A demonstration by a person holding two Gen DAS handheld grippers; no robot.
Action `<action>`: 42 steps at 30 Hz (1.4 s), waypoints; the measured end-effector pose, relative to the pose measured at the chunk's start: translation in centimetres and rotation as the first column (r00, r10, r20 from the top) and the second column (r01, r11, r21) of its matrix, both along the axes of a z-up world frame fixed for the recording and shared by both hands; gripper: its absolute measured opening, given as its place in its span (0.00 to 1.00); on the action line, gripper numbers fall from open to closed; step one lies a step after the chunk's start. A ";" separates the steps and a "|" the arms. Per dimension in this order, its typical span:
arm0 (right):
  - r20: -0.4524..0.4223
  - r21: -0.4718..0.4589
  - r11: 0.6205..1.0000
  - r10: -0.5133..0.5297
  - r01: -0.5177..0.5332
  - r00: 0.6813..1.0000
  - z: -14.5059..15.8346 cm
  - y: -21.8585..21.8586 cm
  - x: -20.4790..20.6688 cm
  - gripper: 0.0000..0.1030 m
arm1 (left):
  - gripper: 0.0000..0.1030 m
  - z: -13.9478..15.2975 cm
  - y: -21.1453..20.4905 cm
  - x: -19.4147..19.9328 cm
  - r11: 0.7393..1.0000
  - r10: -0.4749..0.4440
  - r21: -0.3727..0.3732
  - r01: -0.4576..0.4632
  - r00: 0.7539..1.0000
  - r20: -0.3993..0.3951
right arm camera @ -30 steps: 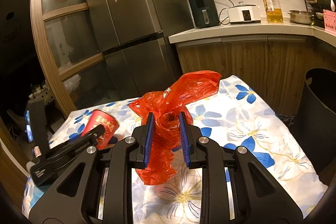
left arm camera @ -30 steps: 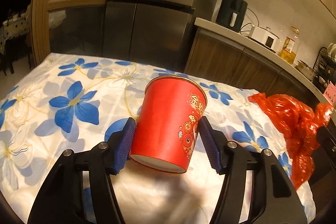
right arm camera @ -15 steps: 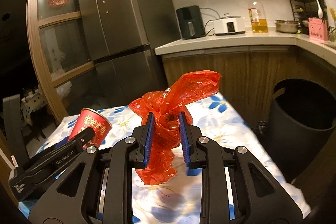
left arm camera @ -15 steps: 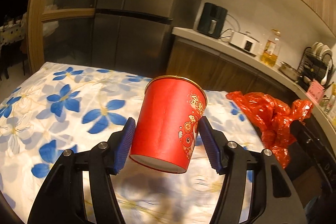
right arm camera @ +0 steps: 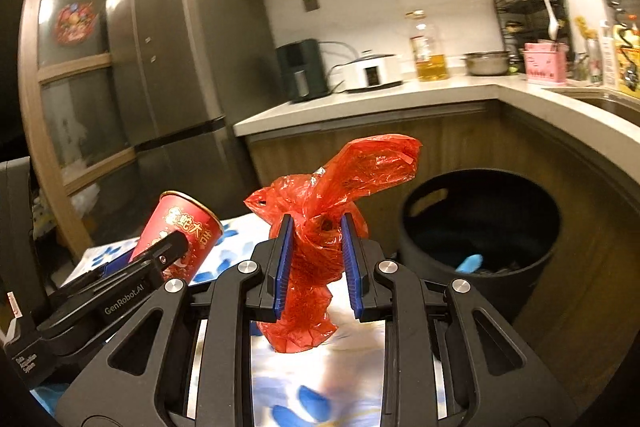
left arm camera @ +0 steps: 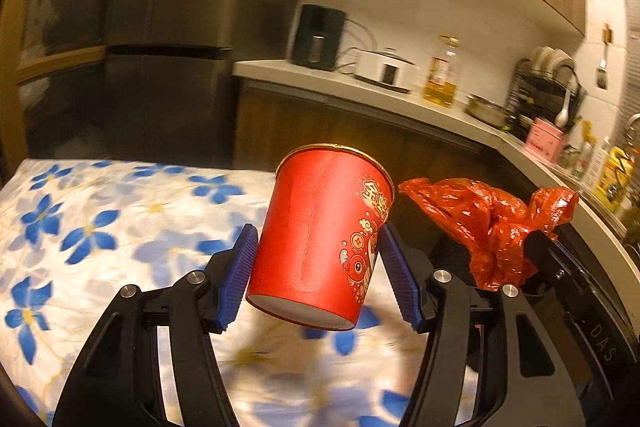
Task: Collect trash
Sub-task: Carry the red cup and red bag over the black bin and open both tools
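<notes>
A: Left wrist view: left gripper (left arm camera: 316, 275) clamped on the red paper cup (left arm camera: 320, 239), blue pads on both side walls low down, jaws fairly wide because the cup is wide. Cup is in the air, tilted, above the flowered tablecloth (left arm camera: 100, 227).

B: Handling?

A: Looks empty and light, thin paper wall. Probably crushes if squeezed harder. Gripping near the base makes sense, stiffest part. Slick printed surface, could slip in the tilt.

B: Right side?

A: Right gripper (right arm camera: 316, 263) pinched narrow on the red plastic bag (right arm camera: 320, 227), pads biting the bunched, twisted middle. Bag also lifted, loose tail hanging below, another flap sticking up.

B: Soft?

A: Totally limp, crinkly, near weightless I'd guess. Only the scrunched knot gives a hold; a single film layer would slide out.

B: Bin?

A: Black bin (right arm camera: 480, 227) on the floor just right of the bag, open top, something blue inside.
</notes>
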State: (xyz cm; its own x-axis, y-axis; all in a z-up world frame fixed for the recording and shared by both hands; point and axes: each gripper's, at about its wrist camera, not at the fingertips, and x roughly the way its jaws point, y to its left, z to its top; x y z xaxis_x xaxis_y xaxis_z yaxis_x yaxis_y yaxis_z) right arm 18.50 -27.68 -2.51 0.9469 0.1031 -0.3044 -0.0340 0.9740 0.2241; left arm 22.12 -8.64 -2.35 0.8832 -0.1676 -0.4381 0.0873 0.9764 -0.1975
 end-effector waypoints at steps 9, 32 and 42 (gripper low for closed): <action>0.018 0.007 0.995 -0.096 0.096 0.995 0.3 -5.3 -0.7 0.23 | 0.59 0.9 -6.8 0.7 0.994 -0.108 0.027 0.107 0.994 0.031; 0.051 0.014 0.969 -0.248 0.248 0.967 0.8 -14.3 0.6 0.23 | 0.59 2.1 -17.9 3.8 0.968 -0.244 0.075 0.237 0.965 0.099; 0.052 0.010 0.969 -0.247 0.246 0.968 1.0 -16.2 2.6 0.23 | 0.60 2.1 -20.8 5.3 0.960 -0.272 0.099 0.261 0.956 0.112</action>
